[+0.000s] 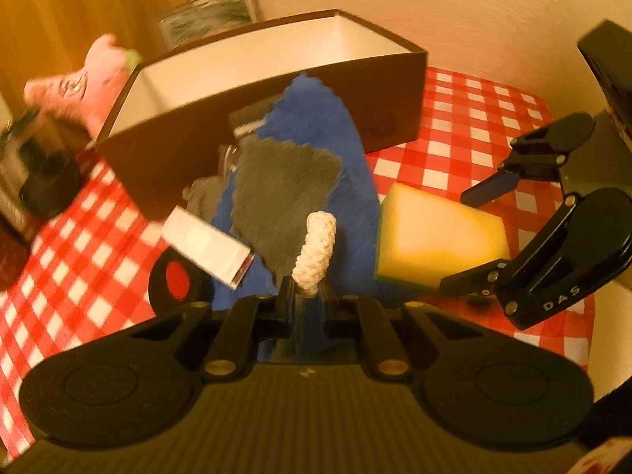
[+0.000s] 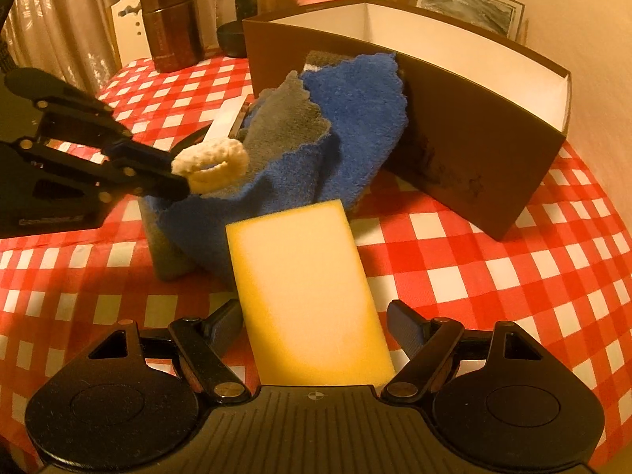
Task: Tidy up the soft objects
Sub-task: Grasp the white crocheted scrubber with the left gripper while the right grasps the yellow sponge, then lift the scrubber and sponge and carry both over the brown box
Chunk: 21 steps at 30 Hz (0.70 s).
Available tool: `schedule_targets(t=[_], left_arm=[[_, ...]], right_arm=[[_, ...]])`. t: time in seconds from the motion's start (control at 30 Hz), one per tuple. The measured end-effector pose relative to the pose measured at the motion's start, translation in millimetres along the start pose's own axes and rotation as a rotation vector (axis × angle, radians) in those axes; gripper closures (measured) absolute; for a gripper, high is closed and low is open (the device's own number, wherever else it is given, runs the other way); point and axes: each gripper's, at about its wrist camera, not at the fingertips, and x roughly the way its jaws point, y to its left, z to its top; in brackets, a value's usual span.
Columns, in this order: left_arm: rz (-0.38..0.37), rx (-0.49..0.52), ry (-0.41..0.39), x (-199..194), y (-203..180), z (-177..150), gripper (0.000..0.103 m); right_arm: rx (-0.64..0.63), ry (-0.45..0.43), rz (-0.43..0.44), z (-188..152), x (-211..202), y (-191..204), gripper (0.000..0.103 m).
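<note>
Left gripper clamped on white knitted scrunchie

Right gripper jaws apart, flanking yellow sponge on the checkered surface; blue towel leans against brown box.

My left gripper points steeply down, jaws pinched on the white knitted loop. My right gripper, right of that loop, tilts down too, jaws wide apart.
</note>
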Motion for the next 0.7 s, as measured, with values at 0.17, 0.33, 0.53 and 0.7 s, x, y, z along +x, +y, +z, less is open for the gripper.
schedule_targets(t=[0.17, 0.33, 0.53, 0.7], left_arm=[[0.006, -0.055, 0.035, 6, 2, -6, 0.092], [0.014, -0.072, 0.053, 10, 1, -10, 0.092], [0.027, -0.087, 0.05, 6, 3, -9, 0.092], [0.039, -0.101, 0.012, -9, 8, 0, 0.092]], right_arm=[[-0.028, -0.019, -0.007, 1, 4, 6, 0.033], [-0.022, -0.057, -0.007, -1, -7, 1, 0.037], [0.116, -0.111, -0.026, -3, -39, -29, 0.038], [0.2, -0.13, -0.046, 3, -61, -49, 0.038]])
